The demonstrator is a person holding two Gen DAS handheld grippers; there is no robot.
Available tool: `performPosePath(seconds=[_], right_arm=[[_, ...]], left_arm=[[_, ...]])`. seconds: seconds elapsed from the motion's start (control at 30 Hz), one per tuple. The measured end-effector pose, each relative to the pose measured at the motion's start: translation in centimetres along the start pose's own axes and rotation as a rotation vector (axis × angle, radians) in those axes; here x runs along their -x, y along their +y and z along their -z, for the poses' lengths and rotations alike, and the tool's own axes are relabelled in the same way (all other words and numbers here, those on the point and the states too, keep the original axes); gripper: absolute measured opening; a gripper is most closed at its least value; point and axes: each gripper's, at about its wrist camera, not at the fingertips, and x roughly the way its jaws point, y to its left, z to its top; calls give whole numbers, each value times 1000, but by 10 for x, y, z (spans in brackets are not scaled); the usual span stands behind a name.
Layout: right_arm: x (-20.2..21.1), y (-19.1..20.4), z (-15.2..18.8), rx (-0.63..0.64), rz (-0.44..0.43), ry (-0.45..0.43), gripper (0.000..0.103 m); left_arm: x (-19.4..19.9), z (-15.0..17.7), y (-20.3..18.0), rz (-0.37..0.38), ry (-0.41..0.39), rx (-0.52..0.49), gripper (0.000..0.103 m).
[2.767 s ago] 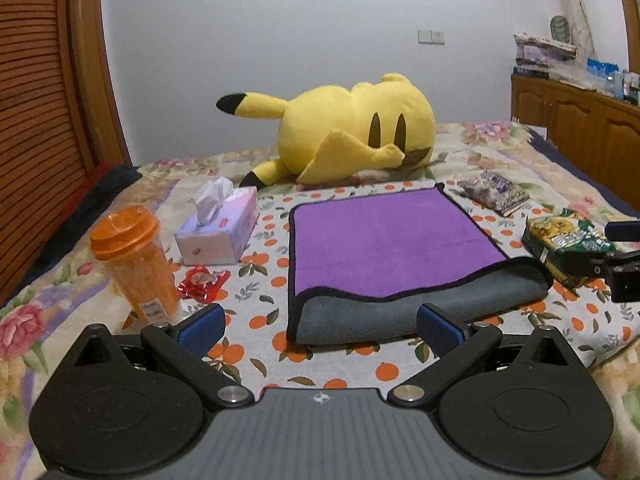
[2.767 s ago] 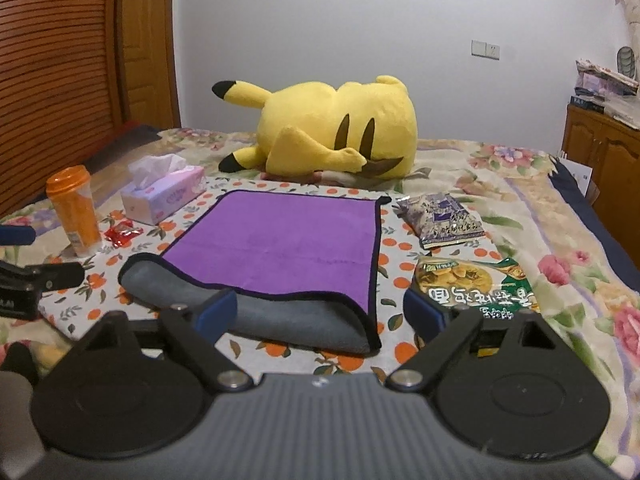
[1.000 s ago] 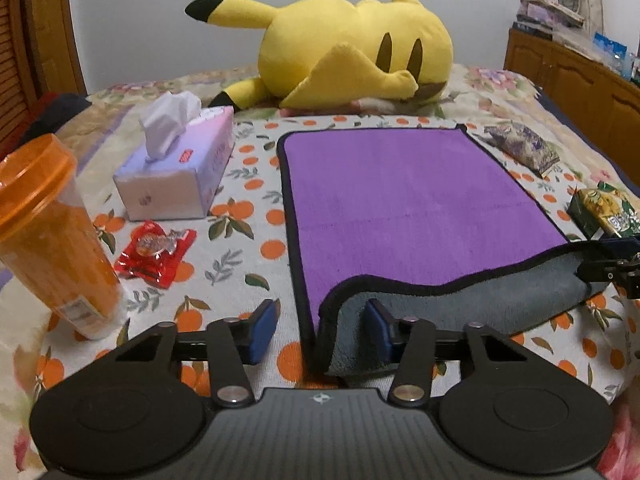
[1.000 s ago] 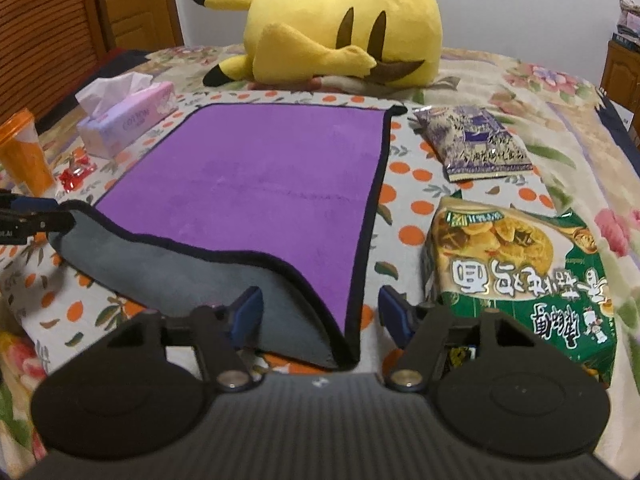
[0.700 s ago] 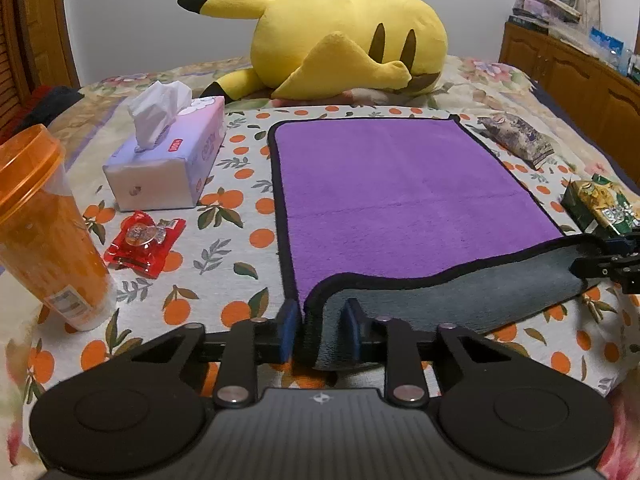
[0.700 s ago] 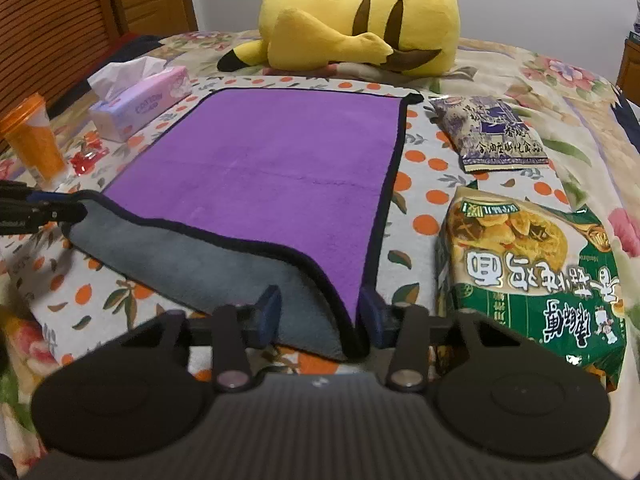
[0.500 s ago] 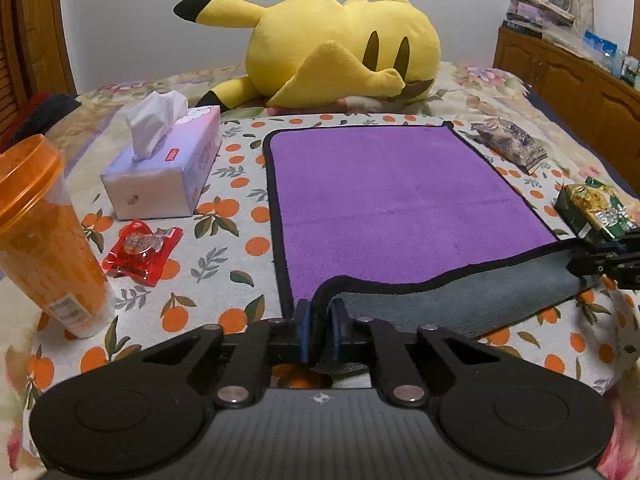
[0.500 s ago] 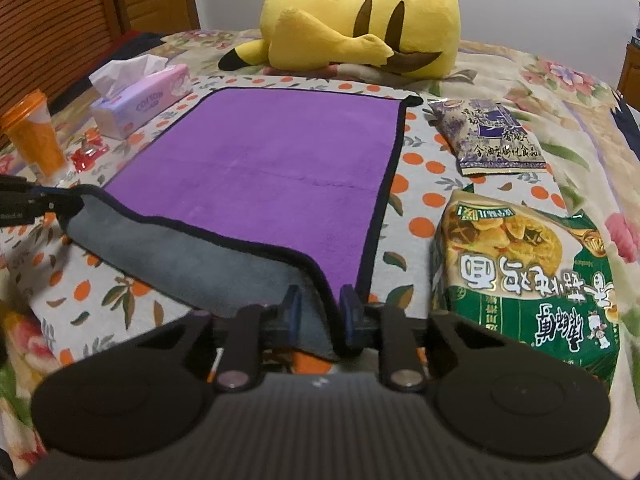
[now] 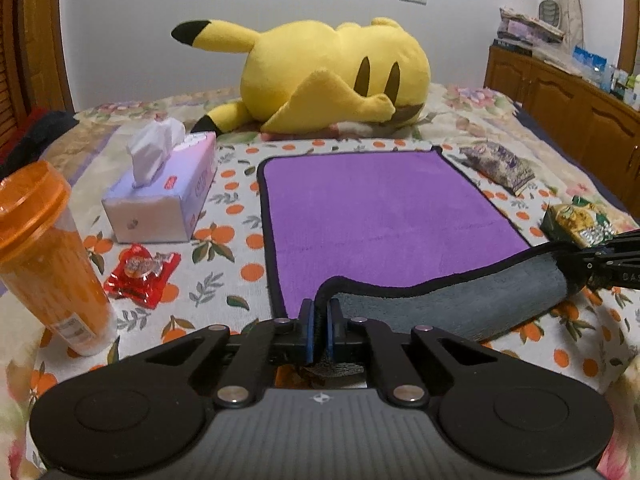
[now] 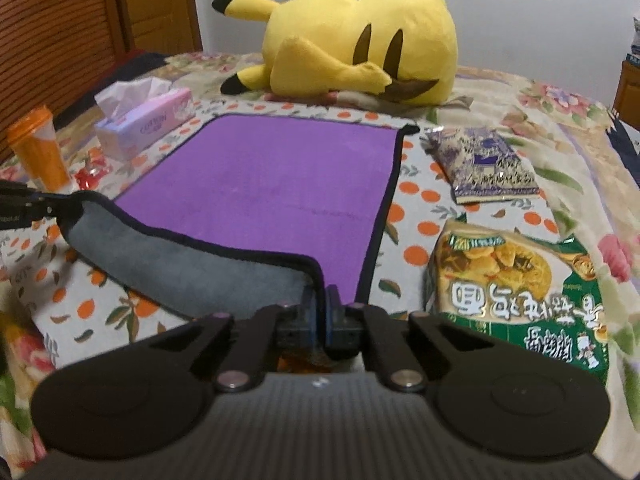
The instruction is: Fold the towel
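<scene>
The purple towel (image 9: pixel 384 216) lies spread on the bed, filling the middle of both wrist views, its black-trimmed far edge close to the yellow Pikachu plush (image 9: pixel 320 76) in the upper centre. Only its near edge is off the bedspread: that strip is turned up so the grey underside shows, sagging between the two corners. The left gripper (image 9: pixel 319 322) has its jaws pinched tight on the near left corner at the bottom centre of its view; the right gripper (image 10: pixel 320 314) is clamped the same way on the near right corner. So the fold looks barely begun to me: corners taken, edge raised, and the carry over to the far edge all remains, with any second fold after it.

The towel's long axis runs away from the grippers toward the plush, short edges near and far, so I'd expect the near edge to travel straight up the frame.

Beside it, at left in the left wrist view, sit a tissue box (image 9: pixel 168 196), a red candy wrapper (image 9: pixel 140 276) and an orange tumbler (image 9: pixel 44 256). At right in the right wrist view lie a purple snack packet (image 10: pixel 486 170) and a green snack bag (image 10: pixel 516 284), just beside the towel's edge.
</scene>
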Motion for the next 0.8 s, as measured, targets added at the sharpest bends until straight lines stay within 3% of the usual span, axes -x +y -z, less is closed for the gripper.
performPosePath(seconds=[0.37, 0.8], right_arm=[[8, -1, -9, 0, 8, -81, 4], [-8, -9, -8, 17, 17, -95, 4]], left_arm=[[16, -11, -1, 7, -77, 8, 7], [10, -16, -1, -2, -103, 8, 6]])
